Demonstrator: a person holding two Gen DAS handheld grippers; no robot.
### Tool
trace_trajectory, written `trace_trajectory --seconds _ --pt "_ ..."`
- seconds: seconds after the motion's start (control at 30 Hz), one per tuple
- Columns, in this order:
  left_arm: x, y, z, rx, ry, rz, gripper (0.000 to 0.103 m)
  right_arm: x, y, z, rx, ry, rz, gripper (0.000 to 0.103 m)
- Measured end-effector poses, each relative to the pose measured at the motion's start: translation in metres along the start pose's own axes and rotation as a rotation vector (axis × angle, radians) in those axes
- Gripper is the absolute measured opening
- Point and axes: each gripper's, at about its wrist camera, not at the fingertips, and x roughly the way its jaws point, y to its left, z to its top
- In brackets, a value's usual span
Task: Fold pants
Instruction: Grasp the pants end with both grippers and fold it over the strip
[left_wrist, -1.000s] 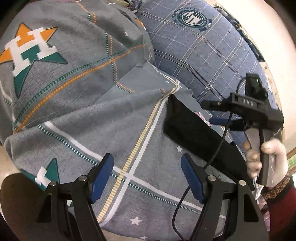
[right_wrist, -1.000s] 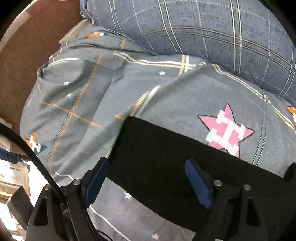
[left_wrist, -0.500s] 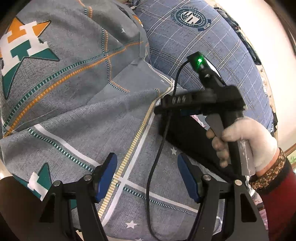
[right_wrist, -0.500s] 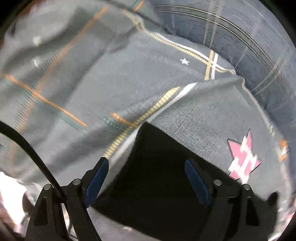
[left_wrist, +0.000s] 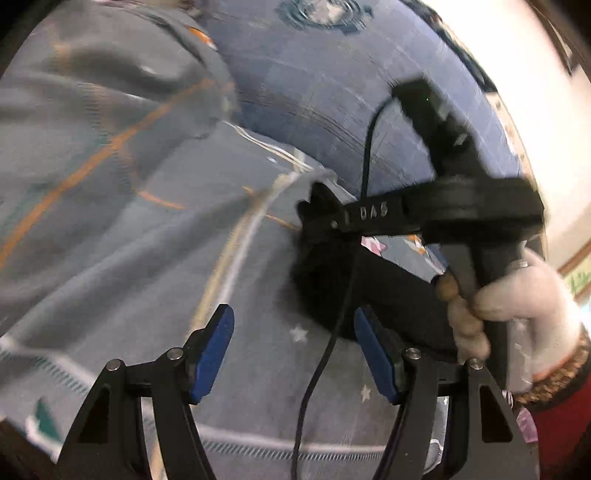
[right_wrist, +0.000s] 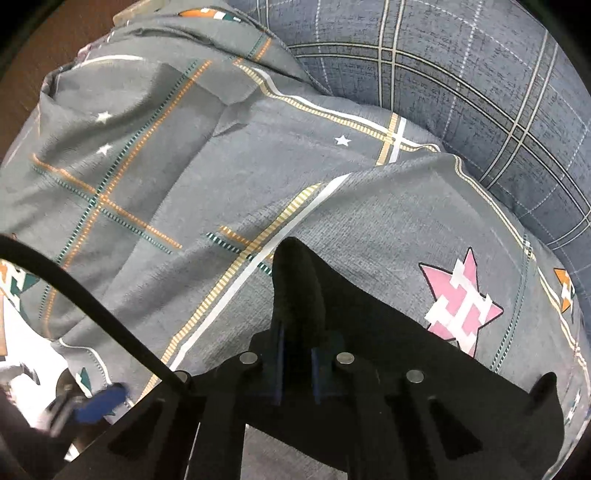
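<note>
Pants on the bedsheet, pillow behind, right tongs at their corner

Motion blur is smearing the grey patterned bedsheet across the left wrist view. The right gripper is covering the pinched black fabric pants beneath its frame, and the picture's bottom edge is cutting them off.

Left gripper: black angled arms, blue pads on the fingers, silver screws.
Right gripper: black body, white "DAS" lettering, grey handle, black cable.
Right hand: white glove, bare fingertips, red sleeve, brown patterned cuff.
</note>
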Motion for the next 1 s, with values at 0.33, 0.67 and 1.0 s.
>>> trace_trajectory --seconds 0.33,0.67,1.0 --pt "0.045 -0.041 0.006 0.04 0.097 -0.078 0.01 -0.025 -0.014 -0.014 0.077 -0.08 0.087 0.01" --pt "0.064 -0.157 -0.02 0.253 0.15 -0.119 0.01 -0.09 -0.108 -0.091 0.27 -0.251 0.184 0.01" --pt "0.128 -0.255 -0.08 0.476 0.284 -0.114 0.009 -0.073 -0.232 -0.211 0.611 -0.315 0.239 0.011"
